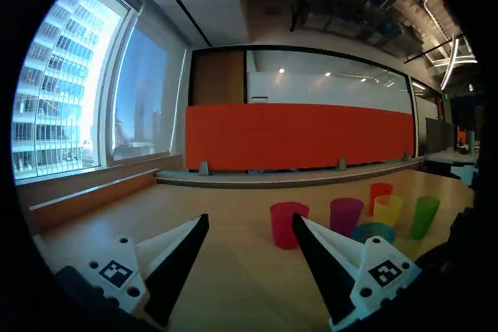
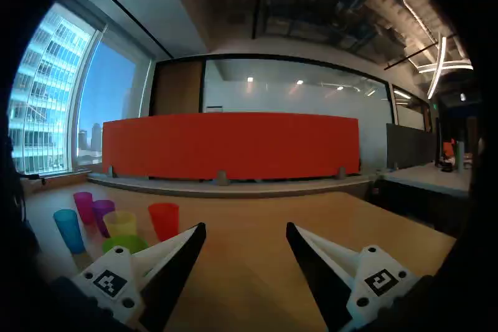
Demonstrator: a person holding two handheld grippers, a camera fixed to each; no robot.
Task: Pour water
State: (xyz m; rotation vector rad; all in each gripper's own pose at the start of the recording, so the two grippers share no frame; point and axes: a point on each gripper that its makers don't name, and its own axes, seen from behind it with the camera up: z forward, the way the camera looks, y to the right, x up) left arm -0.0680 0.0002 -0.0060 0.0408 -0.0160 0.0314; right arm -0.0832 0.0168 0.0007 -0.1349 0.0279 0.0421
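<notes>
Spread apart and empty: left claw and right claw, low over pale wooden tabletop. Behind tabletop, long orange partition. Clustered upright on tabletop, six colored cups, ahead and right of left claw, ahead and left of right claw.

Left tool, right tool — black fingers, white marker-tagged mounts.
</notes>
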